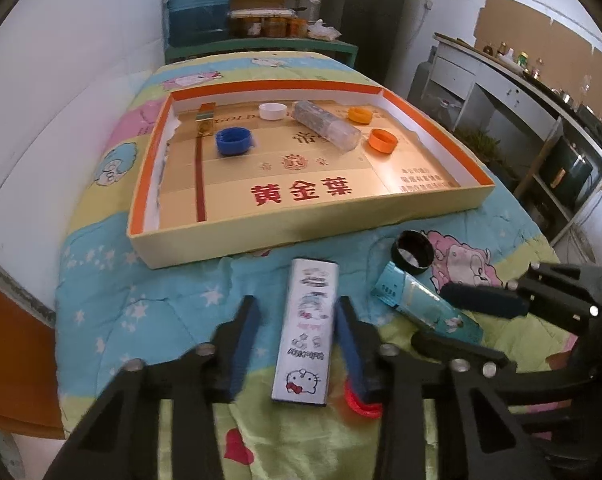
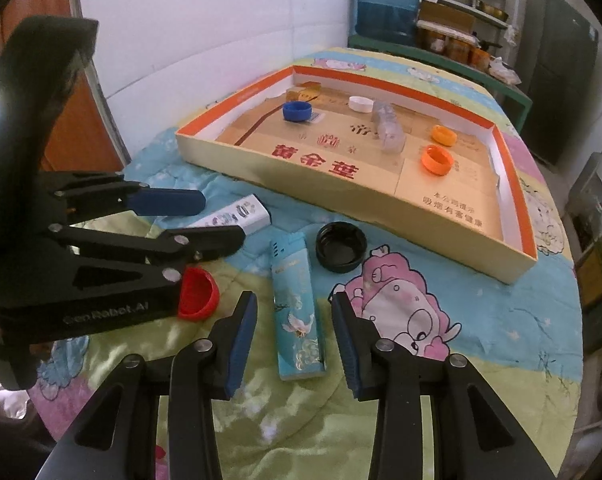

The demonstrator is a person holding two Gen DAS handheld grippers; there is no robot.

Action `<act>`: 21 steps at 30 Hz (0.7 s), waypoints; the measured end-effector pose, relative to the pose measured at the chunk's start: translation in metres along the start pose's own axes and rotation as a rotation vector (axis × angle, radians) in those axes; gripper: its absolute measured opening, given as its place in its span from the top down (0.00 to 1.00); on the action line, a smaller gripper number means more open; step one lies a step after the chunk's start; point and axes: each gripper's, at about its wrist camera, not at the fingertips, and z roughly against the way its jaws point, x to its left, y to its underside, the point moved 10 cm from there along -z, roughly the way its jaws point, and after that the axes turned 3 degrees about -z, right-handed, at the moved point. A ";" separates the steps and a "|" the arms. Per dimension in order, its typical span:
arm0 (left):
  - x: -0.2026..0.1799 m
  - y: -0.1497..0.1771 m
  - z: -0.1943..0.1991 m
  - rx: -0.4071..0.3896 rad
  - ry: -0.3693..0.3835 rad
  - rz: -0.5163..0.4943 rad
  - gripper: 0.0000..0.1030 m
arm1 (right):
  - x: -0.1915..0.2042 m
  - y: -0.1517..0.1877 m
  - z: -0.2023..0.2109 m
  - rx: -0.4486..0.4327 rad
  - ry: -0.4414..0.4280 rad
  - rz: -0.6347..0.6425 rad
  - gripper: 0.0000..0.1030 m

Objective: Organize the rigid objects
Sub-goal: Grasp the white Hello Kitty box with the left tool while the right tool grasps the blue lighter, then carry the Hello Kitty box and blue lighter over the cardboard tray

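Note:
A white cartoon-print lighter (image 1: 307, 330) lies on the quilt between the open fingers of my left gripper (image 1: 297, 320); it also shows in the right wrist view (image 2: 237, 216). A teal lighter (image 2: 299, 312) lies between the open fingers of my right gripper (image 2: 295, 320); it also shows in the left wrist view (image 1: 425, 304). A black cap (image 2: 341, 247) lies beyond it and a red cap (image 2: 197, 292) lies by the left gripper. The shallow orange-rimmed box (image 1: 141, 184) holds a blue cap (image 1: 233, 141), white cap (image 1: 272, 111), two orange caps (image 1: 383, 141) and a clear bottle (image 1: 327, 126).
The quilt covers a table (image 1: 101, 288) against a white wall. A blue water jug (image 1: 197, 4) and shelves with jars stand behind it. A counter (image 1: 501, 76) runs along the right. An orange door (image 2: 77, 120) is at the left.

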 end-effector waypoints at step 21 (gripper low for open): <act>0.003 -0.004 0.022 -0.078 0.023 0.076 0.74 | -0.003 -0.005 0.014 -0.031 0.007 -0.037 0.78</act>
